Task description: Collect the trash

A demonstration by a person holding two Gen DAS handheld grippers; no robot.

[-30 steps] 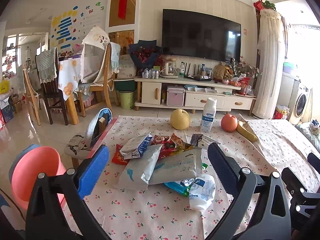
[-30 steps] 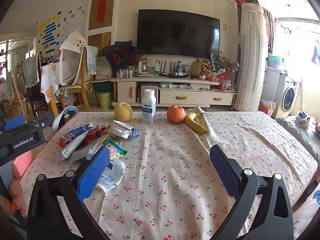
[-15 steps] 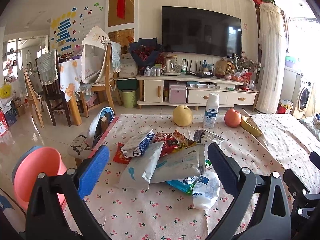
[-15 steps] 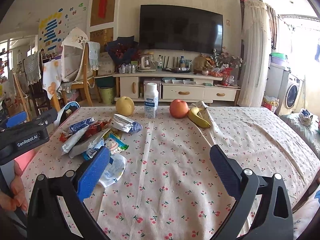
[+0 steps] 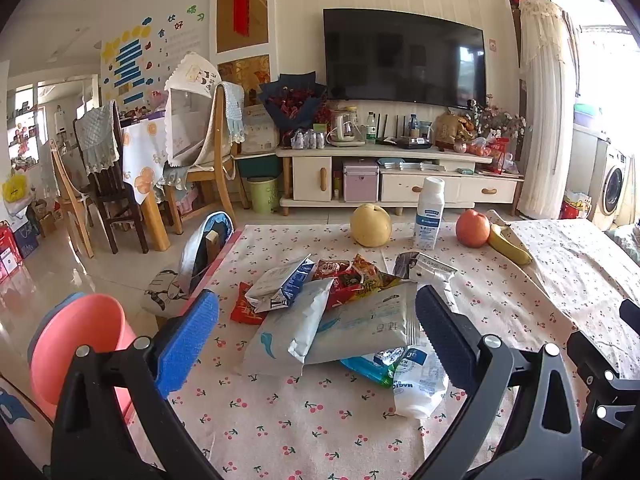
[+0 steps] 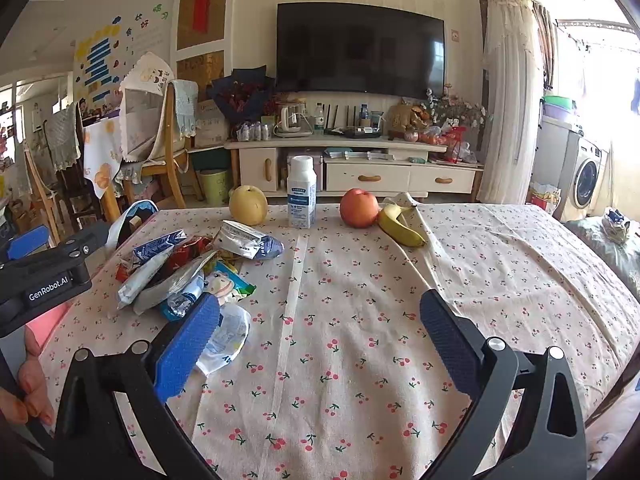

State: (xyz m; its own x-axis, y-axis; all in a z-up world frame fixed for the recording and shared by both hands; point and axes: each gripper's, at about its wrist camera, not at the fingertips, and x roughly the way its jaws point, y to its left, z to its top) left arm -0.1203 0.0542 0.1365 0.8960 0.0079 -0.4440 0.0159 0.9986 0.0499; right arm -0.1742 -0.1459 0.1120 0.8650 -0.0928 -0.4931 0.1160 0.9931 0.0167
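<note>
A heap of empty wrappers [image 5: 340, 312] lies on the cherry-print tablecloth [image 5: 320, 420]: grey-white pouches, red snack bags, a blue-white carton and a white pouch [image 5: 418, 380] at its near edge. My left gripper [image 5: 316, 332] hovers open just in front of the heap, holding nothing. A pink bin [image 5: 76, 344] stands on the floor to its left. In the right wrist view the same wrappers [image 6: 180, 276] lie to the left, and my right gripper [image 6: 320, 336] stands open over bare cloth, empty.
At the table's far edge stand a yellow pear [image 6: 248, 205], a white bottle [image 6: 302, 192], an orange-red fruit [image 6: 359, 208] and a banana [image 6: 400, 230]. A small stool [image 5: 200, 248] sits off the left edge. A hand [image 6: 28, 392] holds the left gripper's body [image 6: 44, 280].
Both grippers have crept forward toward the table's far side, so the wrappers and fruit look slightly closer. Neither has changed its opening.
</note>
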